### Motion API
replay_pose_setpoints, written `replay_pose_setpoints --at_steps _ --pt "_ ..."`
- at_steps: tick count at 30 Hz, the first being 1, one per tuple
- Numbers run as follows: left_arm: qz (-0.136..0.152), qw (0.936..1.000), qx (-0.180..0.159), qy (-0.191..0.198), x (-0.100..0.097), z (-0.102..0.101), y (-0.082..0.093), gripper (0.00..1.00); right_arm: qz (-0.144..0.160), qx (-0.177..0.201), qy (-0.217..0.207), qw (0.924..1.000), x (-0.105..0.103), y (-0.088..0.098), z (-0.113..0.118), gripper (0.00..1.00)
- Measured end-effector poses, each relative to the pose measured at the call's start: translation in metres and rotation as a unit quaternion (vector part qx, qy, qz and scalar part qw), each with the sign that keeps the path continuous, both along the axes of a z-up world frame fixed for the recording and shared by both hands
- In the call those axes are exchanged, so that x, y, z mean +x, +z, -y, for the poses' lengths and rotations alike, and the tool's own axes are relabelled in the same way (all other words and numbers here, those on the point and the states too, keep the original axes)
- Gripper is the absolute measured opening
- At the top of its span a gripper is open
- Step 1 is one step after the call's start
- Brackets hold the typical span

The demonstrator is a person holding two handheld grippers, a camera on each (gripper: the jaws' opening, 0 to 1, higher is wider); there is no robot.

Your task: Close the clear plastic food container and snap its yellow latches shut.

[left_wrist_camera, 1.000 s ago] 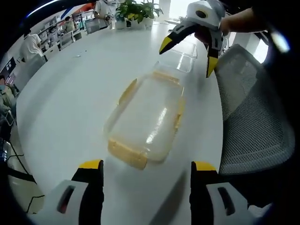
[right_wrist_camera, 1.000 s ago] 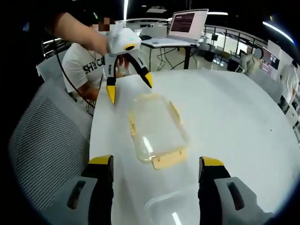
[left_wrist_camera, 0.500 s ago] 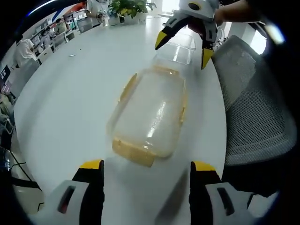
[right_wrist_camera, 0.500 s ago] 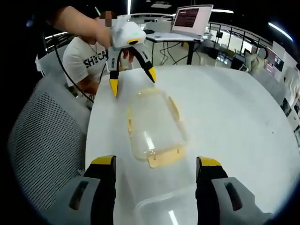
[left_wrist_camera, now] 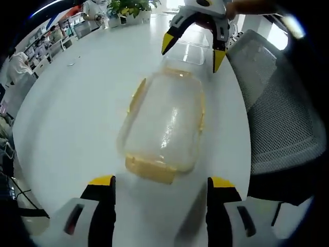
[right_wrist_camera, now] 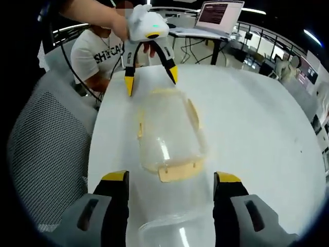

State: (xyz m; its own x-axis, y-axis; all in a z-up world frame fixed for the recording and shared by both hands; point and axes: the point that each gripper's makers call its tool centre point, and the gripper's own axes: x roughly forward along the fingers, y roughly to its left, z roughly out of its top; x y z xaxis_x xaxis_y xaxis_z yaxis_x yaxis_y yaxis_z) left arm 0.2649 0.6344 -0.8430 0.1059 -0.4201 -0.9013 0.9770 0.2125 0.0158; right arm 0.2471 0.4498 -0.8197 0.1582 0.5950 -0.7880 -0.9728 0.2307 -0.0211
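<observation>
In the left gripper view, the clear lid (left_wrist_camera: 163, 125) with yellow latches (left_wrist_camera: 150, 170) lies flat on the white table (left_wrist_camera: 72, 103) at frame centre, just ahead of the left gripper (left_wrist_camera: 160, 184), whose jaws stand wide apart and empty. The right gripper (left_wrist_camera: 190, 45), jaws also spread, hovers at the upper edge over the clear container base (left_wrist_camera: 186, 53). A mesh chair (left_wrist_camera: 280, 108) fills the right side.

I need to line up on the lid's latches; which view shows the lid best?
The left gripper view: the lid lies whole and central, end latch nearest. In the right gripper view the lid is also whole, but smaller.
</observation>
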Motion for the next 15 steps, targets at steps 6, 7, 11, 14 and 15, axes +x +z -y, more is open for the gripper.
replay_pose_setpoints --at_steps 6,7,11,14,15 --pt "0.0 0.9999 0.005 -0.014 0.001 0.002 -0.003 0.66 0.001 -0.012 0.006 0.9999 0.005 -0.002 0.001 0.61" --pt "0.0 0.9998 0.007 -0.017 0.0 0.002 -0.004 0.65 0.0 -0.013 0.007 0.9999 0.005 -0.003 0.001 0.6" --pt "0.001 0.9996 0.014 -0.026 0.001 0.002 -0.006 0.65 -0.001 -0.021 0.01 0.9997 0.008 -0.004 0.001 0.6" --pt "0.001 0.9994 0.016 -0.03 0.003 0.002 -0.006 0.65 -0.001 -0.025 0.014 0.9996 0.01 -0.004 0.0 0.59" --pt "0.002 0.9994 0.016 -0.031 0.004 0.002 -0.006 0.65 -0.003 -0.027 0.015 0.9995 0.01 -0.004 -0.001 0.59"
